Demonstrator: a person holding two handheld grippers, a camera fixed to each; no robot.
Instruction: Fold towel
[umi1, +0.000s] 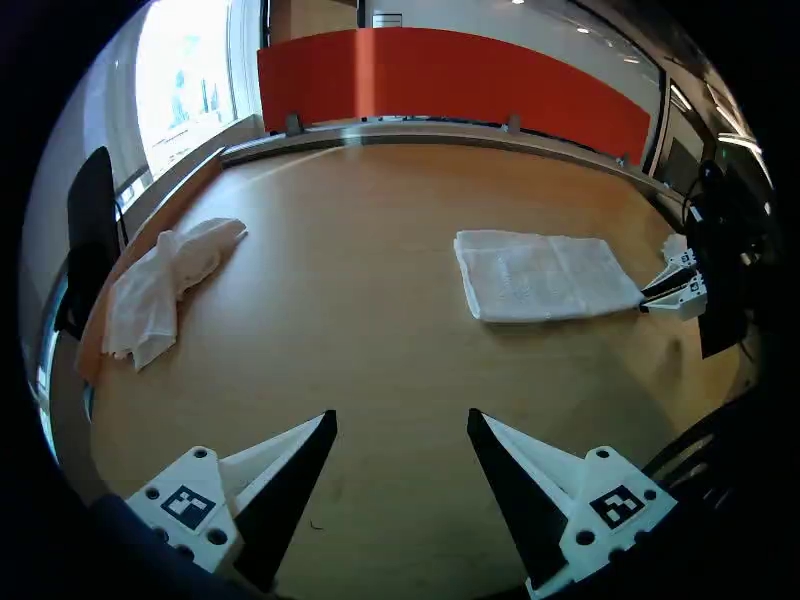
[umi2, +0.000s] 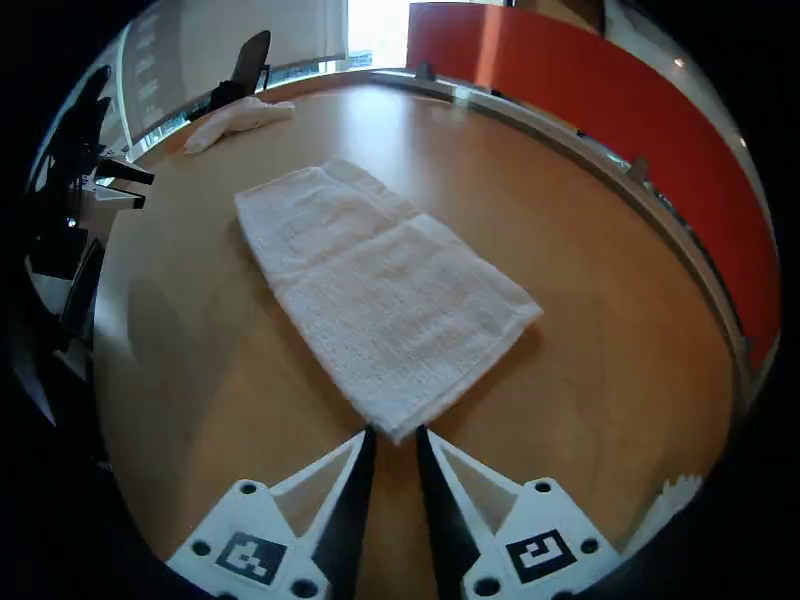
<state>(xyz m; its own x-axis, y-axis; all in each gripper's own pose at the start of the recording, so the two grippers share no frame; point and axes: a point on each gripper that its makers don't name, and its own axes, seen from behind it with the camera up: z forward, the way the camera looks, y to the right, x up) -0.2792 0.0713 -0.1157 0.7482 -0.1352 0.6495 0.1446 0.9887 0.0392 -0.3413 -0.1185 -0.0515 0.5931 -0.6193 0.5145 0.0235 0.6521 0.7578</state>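
Jaws of your right gripper (umi2: 393, 440) stand narrow, with a corner of the folded towel (umi2: 380, 290) just at their tips; pinched or not, I cannot tell. Your left gripper (umi1: 400, 430) gapes wide, the towel well ahead. It looks soft, light and floppy: take corners, layers together.

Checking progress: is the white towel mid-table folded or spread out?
Folded: the towel lies on the table as a compact rectangle, stacked layers showing along its edge.
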